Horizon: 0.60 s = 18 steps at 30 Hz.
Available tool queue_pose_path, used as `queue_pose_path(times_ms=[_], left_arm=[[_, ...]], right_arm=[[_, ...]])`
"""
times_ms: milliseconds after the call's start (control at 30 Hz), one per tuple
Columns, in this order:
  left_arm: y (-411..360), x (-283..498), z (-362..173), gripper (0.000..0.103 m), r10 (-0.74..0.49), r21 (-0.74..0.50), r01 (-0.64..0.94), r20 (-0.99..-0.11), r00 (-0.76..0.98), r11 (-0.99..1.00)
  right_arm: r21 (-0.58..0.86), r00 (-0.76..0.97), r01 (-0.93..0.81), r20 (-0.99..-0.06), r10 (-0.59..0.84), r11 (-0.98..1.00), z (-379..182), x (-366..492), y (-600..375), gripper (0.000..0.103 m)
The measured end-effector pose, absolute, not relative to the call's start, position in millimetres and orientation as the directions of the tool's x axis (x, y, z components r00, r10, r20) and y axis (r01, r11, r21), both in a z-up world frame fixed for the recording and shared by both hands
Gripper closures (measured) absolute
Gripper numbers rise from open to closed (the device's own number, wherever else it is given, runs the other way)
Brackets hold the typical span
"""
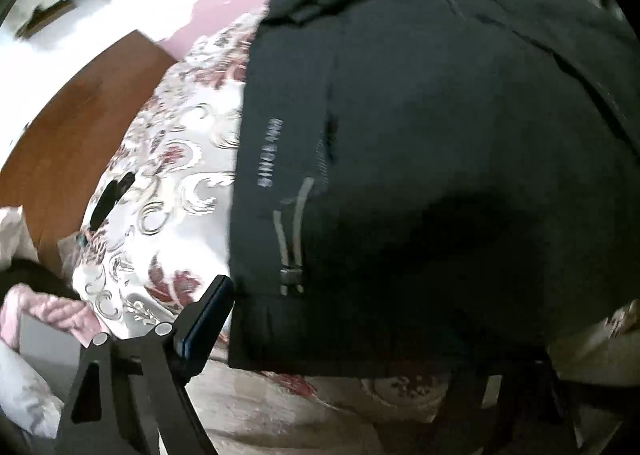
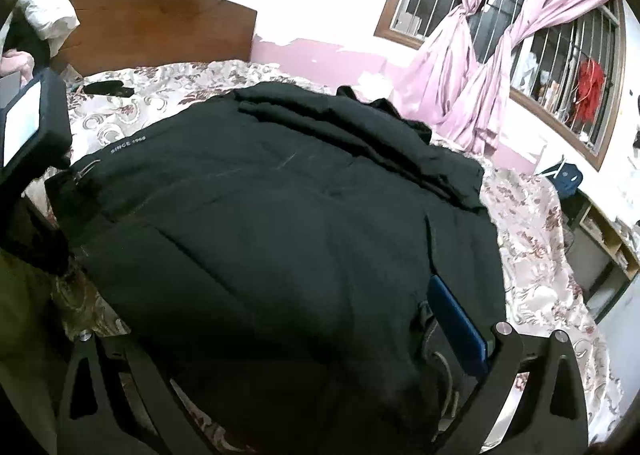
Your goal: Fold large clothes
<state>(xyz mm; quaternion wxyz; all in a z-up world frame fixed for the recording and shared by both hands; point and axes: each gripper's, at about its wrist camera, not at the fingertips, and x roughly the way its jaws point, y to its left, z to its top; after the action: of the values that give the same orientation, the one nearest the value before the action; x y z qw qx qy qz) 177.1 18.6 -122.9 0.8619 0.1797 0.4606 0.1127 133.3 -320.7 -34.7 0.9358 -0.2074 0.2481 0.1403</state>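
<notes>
A large black padded jacket with grey "SINCE" lettering lies spread on a floral bedspread; it also fills the left wrist view. My left gripper is over the jacket's near hem; its left finger shows beside the edge, the right finger is hidden by the cloth. My right gripper stands wide apart over the jacket's near part; its blue-padded right finger lies on the cloth, the left finger is hidden. The left gripper's body shows at the left of the right wrist view.
A wooden headboard stands at the bed's far end, with a small black object on the bedspread near it. Pink curtains hang at a barred window on the right. Pillows and pink cloth lie at the left.
</notes>
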Motion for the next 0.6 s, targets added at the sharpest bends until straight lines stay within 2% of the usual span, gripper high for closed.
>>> queue_pose_path(times_ms=[233,300,600], left_arm=[[22,168,-104,0.037,0.322,0.346,-0.091,-0.701,0.637,0.934],[21,164,-99,0.045,0.301,0.319,-0.097,-0.691,0.657,0.943],[21,159,-90,0.047,0.287,0.302,-0.104,-0.665,0.690,0.948]], right_arm=[[-0.347,0.819,-0.362,-0.562,0.117,0.866,-37,135,-313,0.002],[-0.358,0.803,-0.366,-0.589,0.096,0.859,-39,136,-310,0.002],[-0.599,0.824,-0.283,-0.552,-0.129,0.749,-40,119,-284,0.002]])
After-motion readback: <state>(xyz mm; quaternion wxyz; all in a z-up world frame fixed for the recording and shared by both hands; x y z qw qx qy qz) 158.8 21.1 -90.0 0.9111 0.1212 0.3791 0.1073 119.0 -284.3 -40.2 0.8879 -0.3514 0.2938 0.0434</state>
